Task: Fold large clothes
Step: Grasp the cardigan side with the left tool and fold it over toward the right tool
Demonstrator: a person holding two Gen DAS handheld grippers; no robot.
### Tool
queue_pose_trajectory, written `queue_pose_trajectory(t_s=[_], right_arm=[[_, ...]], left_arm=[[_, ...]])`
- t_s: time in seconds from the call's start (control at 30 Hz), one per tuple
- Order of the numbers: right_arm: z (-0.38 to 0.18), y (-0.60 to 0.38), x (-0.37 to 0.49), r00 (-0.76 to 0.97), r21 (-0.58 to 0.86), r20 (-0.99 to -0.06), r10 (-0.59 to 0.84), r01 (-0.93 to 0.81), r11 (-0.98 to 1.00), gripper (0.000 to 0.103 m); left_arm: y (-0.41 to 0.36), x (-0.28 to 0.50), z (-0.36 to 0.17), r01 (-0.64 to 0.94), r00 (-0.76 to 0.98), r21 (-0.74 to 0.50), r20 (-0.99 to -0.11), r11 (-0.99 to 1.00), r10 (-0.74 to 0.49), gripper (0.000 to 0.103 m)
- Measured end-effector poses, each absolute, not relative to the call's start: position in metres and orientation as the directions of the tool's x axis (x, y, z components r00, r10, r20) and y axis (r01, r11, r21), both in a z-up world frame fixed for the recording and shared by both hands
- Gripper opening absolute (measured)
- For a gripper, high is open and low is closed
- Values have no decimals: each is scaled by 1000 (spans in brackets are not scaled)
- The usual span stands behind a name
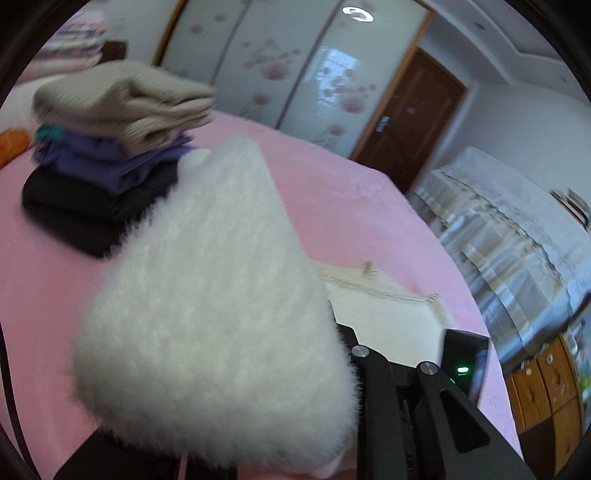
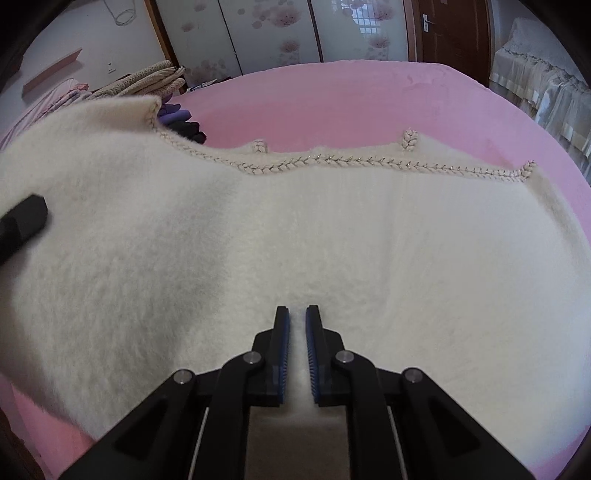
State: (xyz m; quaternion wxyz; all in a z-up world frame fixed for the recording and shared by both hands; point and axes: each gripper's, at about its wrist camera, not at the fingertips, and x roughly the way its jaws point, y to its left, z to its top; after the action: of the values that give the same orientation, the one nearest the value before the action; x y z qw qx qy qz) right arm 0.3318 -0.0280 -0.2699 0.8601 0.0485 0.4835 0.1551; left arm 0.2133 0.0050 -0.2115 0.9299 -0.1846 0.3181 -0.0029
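Garment: a fluffy white knit garment with braided trim (image 2: 295,229) is spread on the pink bedsheet (image 2: 332,99).
Right gripper (image 2: 297,325): narrowed fingers are pinched on the near edge.
Left gripper (image 1: 388,347): a lifted fold is clamped between narrow fingers.
Background: a stack of folded clothes (image 1: 107,147) is seen beyond.

I see garment (image 2: 295,240) spread on bed (image 2: 332,99); clothes stack (image 1: 107,147) on bed behind its left end; wardrobe (image 2: 277,29) behind bed, door (image 2: 450,29) at right.
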Motion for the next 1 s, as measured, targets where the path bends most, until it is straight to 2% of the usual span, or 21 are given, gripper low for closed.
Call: queue_pose_trajectory(t_s=[0.1, 0.27, 0.43, 0.57, 0.67, 0.77, 0.93, 1.0], right_arm=[[-270, -36, 334, 470, 278, -808, 354, -226, 934, 9], [-263, -78, 332, 452, 448, -752, 480, -184, 875, 9], [-244, -150, 307, 552, 402, -749, 365, -59, 914, 9], [-246, -207, 282, 582, 331, -778, 235, 62, 942, 9], [-258, -237, 268, 553, 311, -812, 185, 144, 939, 9], [-267, -254, 258, 534, 322, -826, 179, 187, 928, 9], [-263, -259, 261, 534, 312, -830, 162, 203, 928, 9], [-258, -257, 263, 535, 311, -828, 164, 195, 930, 9]], left_arm=[[-26, 228, -202, -25, 801, -332, -570, 943, -180, 19], [-67, 241, -196, 77, 795, -324, -551, 943, -255, 19], [-116, 253, -208, 169, 766, -329, -549, 929, -334, 19], [-161, 264, -236, 236, 708, -316, -592, 919, -385, 19], [-194, 268, -261, 277, 673, -232, -646, 932, -361, 19], [-210, 264, -277, 317, 668, -132, -672, 939, -320, 21], [-209, 267, -275, 352, 642, -100, -698, 930, -318, 24], [-211, 270, -271, 369, 618, -90, -720, 925, -317, 34]])
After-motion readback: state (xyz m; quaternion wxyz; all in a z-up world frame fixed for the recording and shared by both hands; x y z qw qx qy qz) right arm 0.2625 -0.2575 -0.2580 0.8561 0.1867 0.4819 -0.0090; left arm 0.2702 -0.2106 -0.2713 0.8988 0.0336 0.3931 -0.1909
